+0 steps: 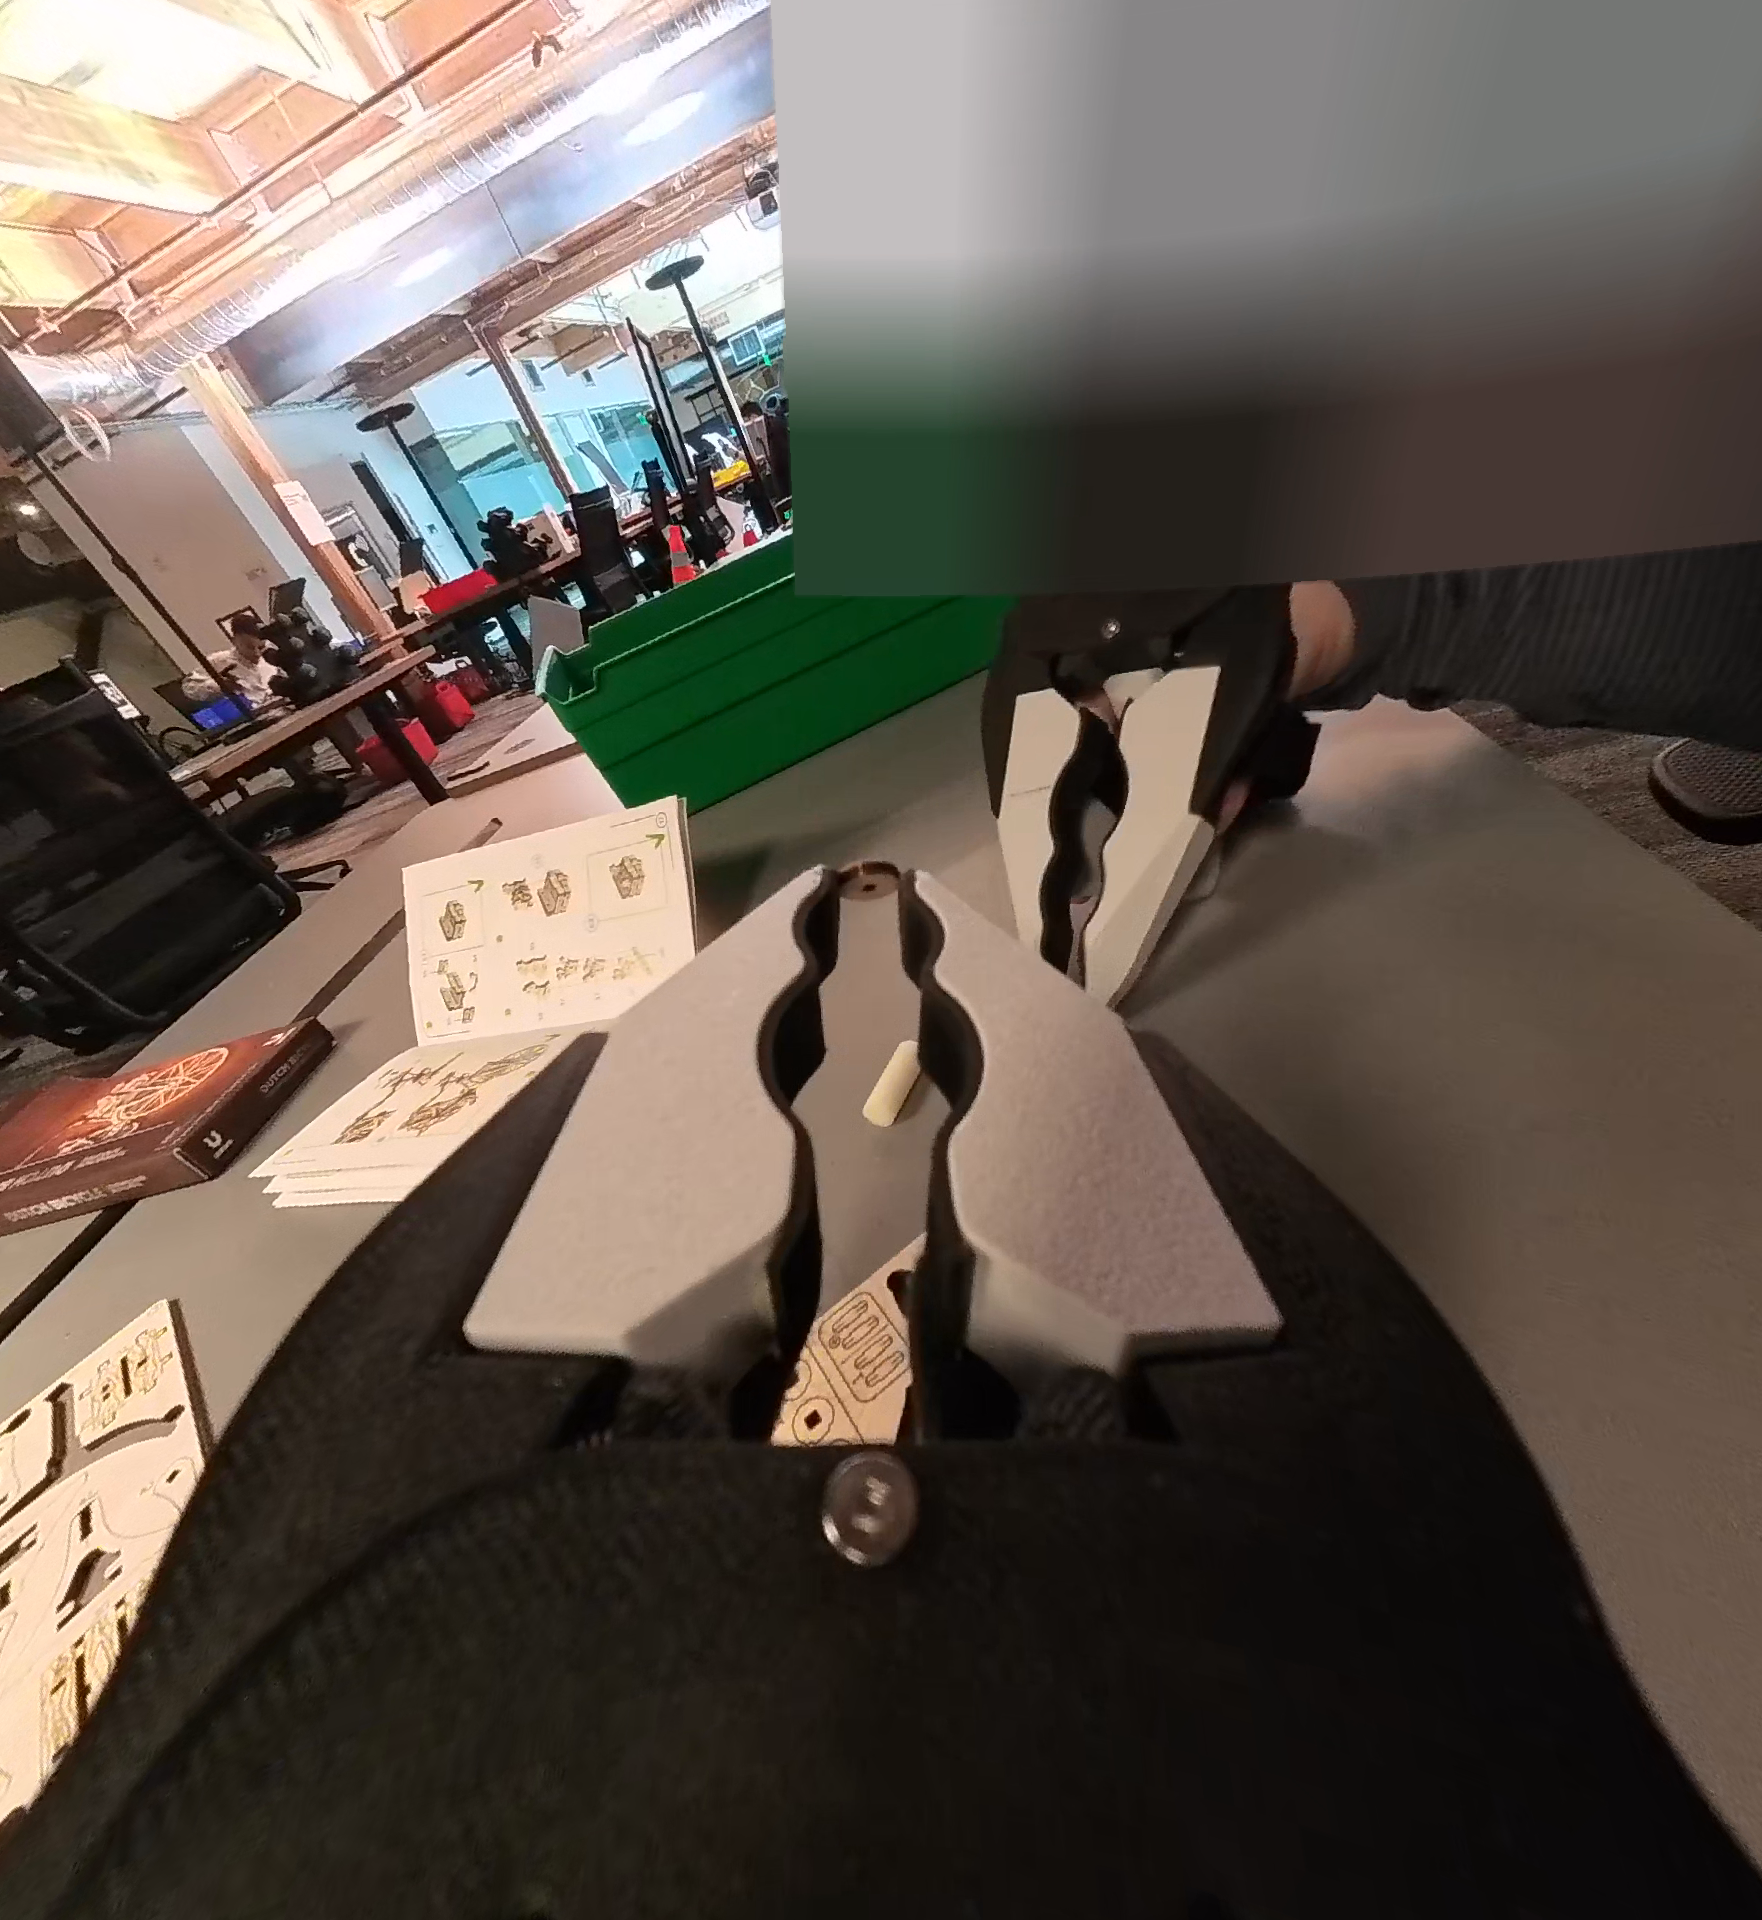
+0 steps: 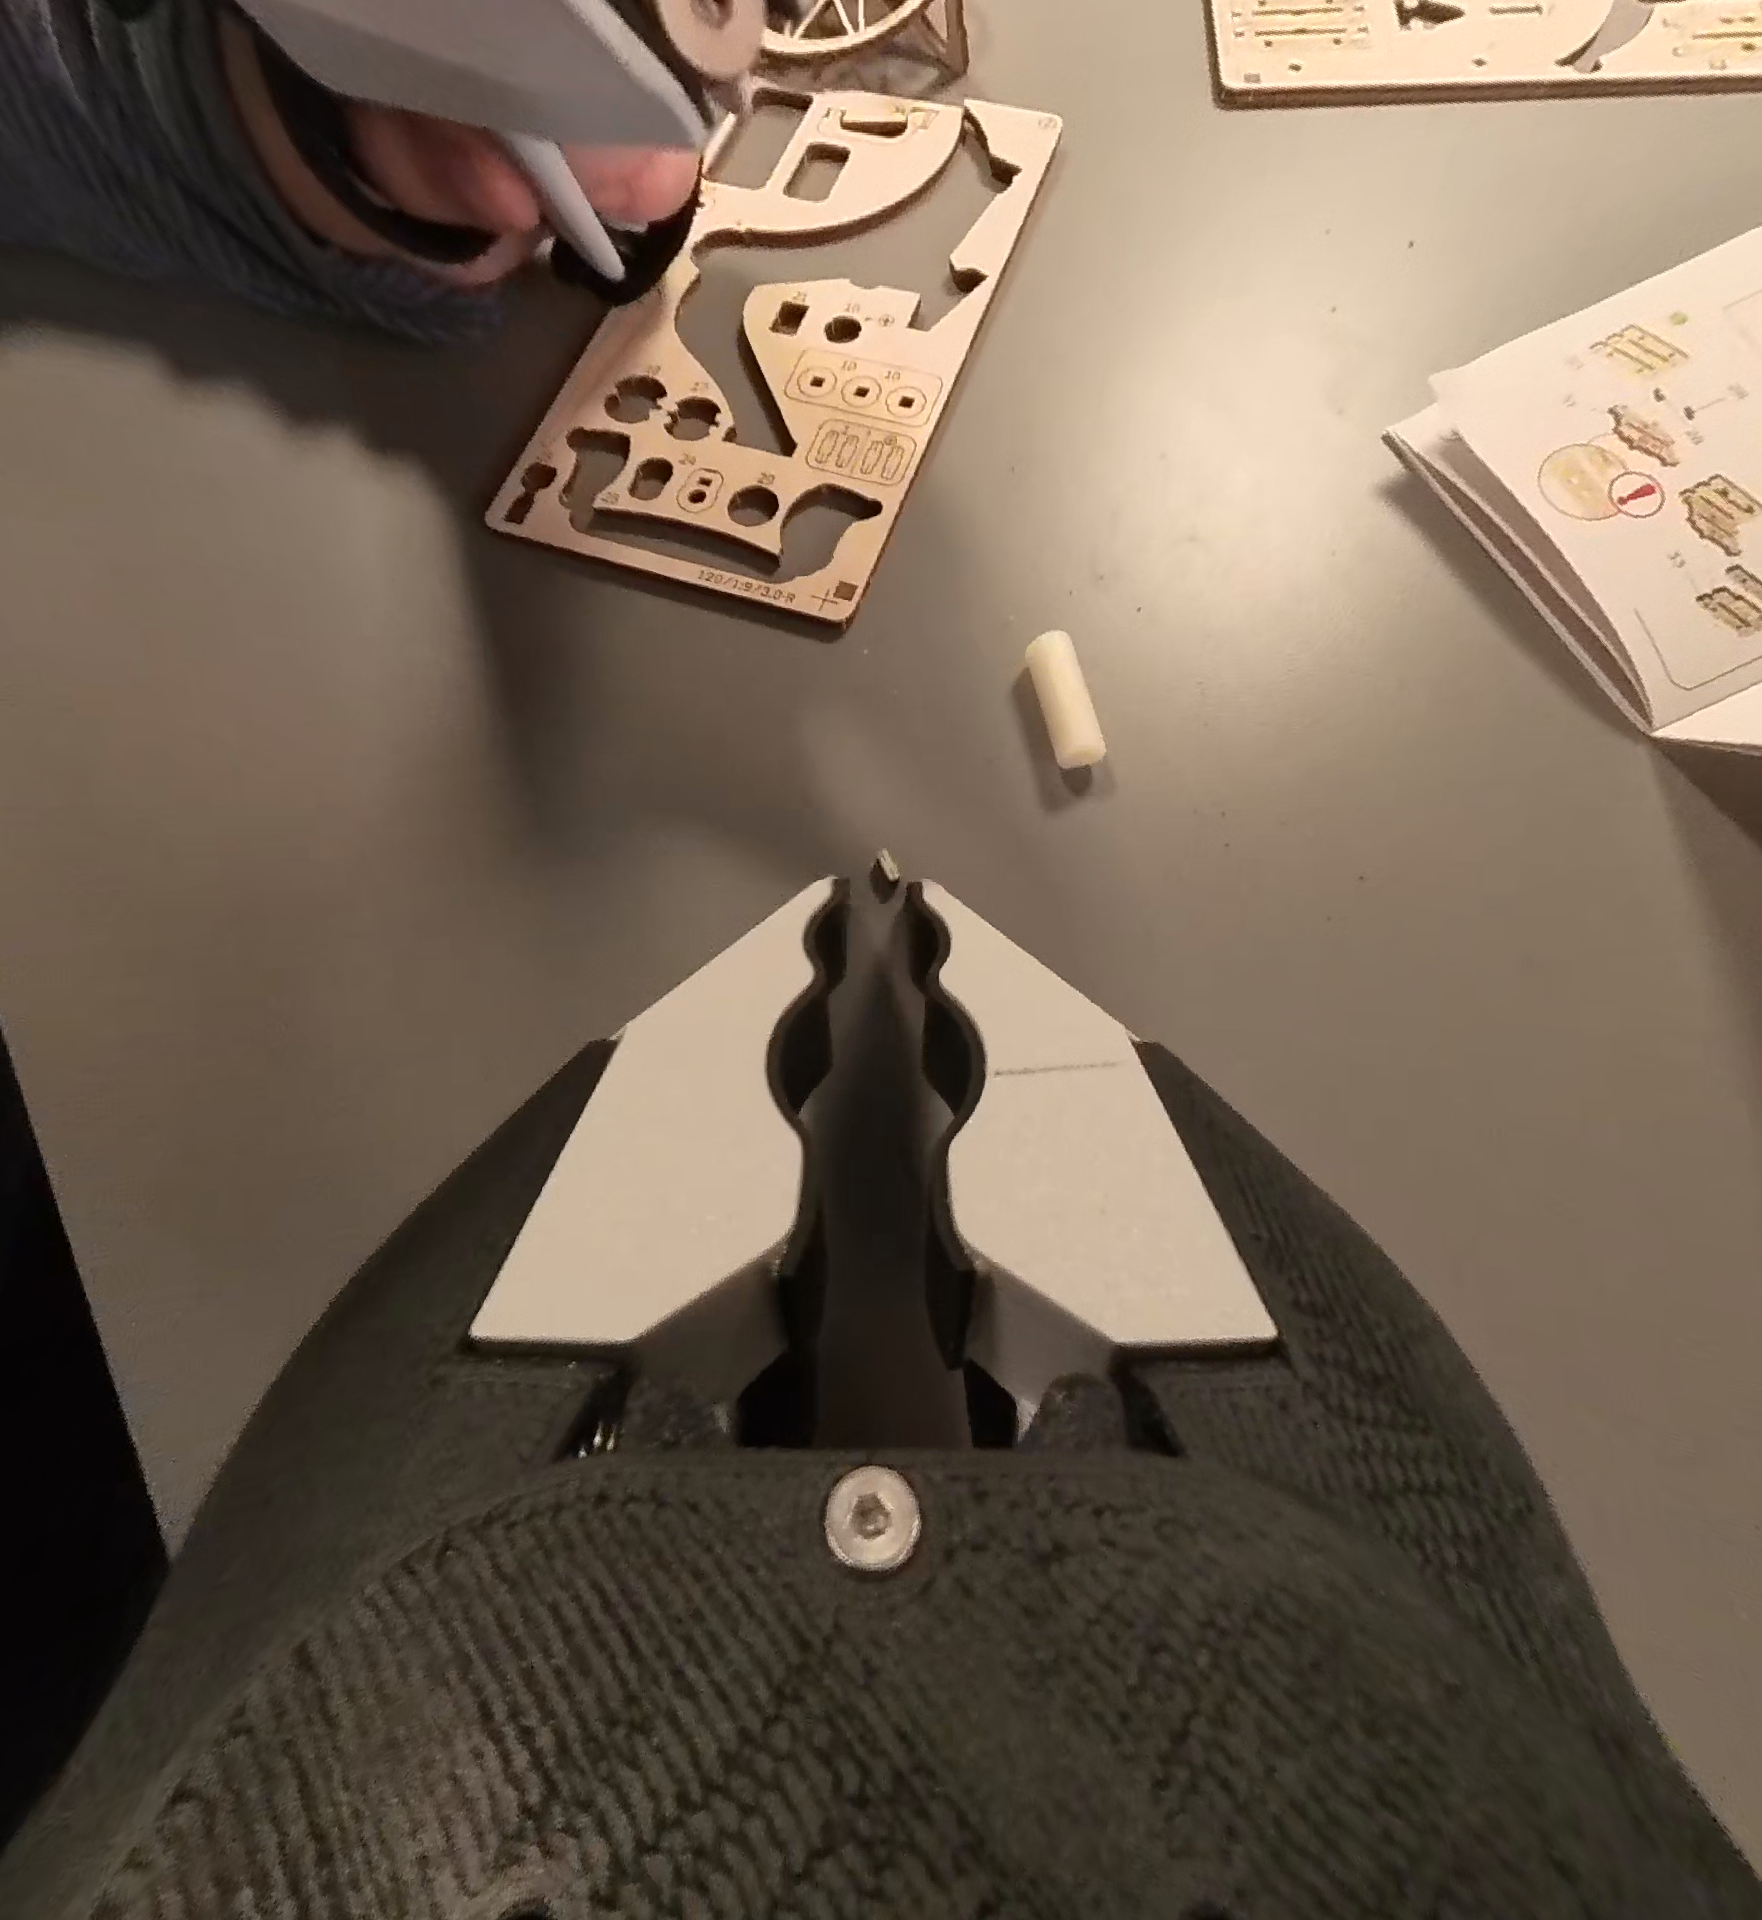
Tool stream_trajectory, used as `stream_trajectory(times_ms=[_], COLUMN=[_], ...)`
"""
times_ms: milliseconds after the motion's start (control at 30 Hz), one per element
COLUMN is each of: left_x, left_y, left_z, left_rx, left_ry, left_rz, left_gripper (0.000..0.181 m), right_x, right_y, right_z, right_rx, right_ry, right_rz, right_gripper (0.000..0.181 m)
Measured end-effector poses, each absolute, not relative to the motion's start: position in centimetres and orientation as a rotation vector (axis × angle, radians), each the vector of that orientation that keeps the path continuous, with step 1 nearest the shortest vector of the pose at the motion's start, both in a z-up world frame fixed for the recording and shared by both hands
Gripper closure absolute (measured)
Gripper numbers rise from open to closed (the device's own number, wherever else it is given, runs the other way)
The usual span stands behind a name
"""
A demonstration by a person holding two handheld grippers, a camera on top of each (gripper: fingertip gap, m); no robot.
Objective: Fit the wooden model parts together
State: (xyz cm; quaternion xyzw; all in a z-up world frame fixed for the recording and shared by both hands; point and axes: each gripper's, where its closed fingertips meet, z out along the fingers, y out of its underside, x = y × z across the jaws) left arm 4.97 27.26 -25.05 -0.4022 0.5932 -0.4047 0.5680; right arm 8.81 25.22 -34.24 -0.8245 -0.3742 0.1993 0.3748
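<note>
My left gripper (image 1: 871,885) is shut on a small round brown wooden piece (image 1: 869,881) at its fingertips, held above the grey table (image 1: 1479,1039). It also shows at the top left of the right wrist view (image 2: 659,203), over a punched-out wooden parts sheet (image 2: 970,343). My right gripper (image 2: 877,885) points down at the table, its jaws a narrow gap apart. A tiny wooden piece (image 2: 885,864) sits just at its right fingertip; nothing spans the gap. The right gripper also shows in the left wrist view (image 1: 1090,982).
A cream cylinder (image 2: 1064,698) lies on the table between the grippers. An open instruction booklet (image 2: 1635,499) is to the right, with another parts sheet (image 2: 1521,52) and a partly built model (image 2: 856,31) beyond. In the left wrist view are a brown box (image 1: 129,1132) and green bins (image 1: 752,686). Tip to tip, the grippers are about 10 cm apart. The cream cylinder (image 2: 1064,698) lies some 5 cm from my right tips, 10 cm from my left tips. Seen from the left wrist view (image 1: 891,1075) as well.
</note>
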Motion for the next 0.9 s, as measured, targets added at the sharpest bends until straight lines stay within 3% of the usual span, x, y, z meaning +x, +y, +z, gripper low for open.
stream_trajectory(times_ms=[567,900], left_x=[4.9,3.6], left_y=[27.3,29.0], left_z=[-25.1,-24.5], left_rx=[-0.948,-1.043], left_ry=[1.398,1.34], left_rz=[-0.95,-1.019], left_gripper=[0.171,0.171], right_x=[8.4,5.1], right_y=[25.8,30.8], right_z=[-34.3,-25.4], right_rx=[-2.061,-1.197], right_ry=[-1.052,-1.207], right_rz=[0.431,-0.544], right_gripper=[0.181,0.181])
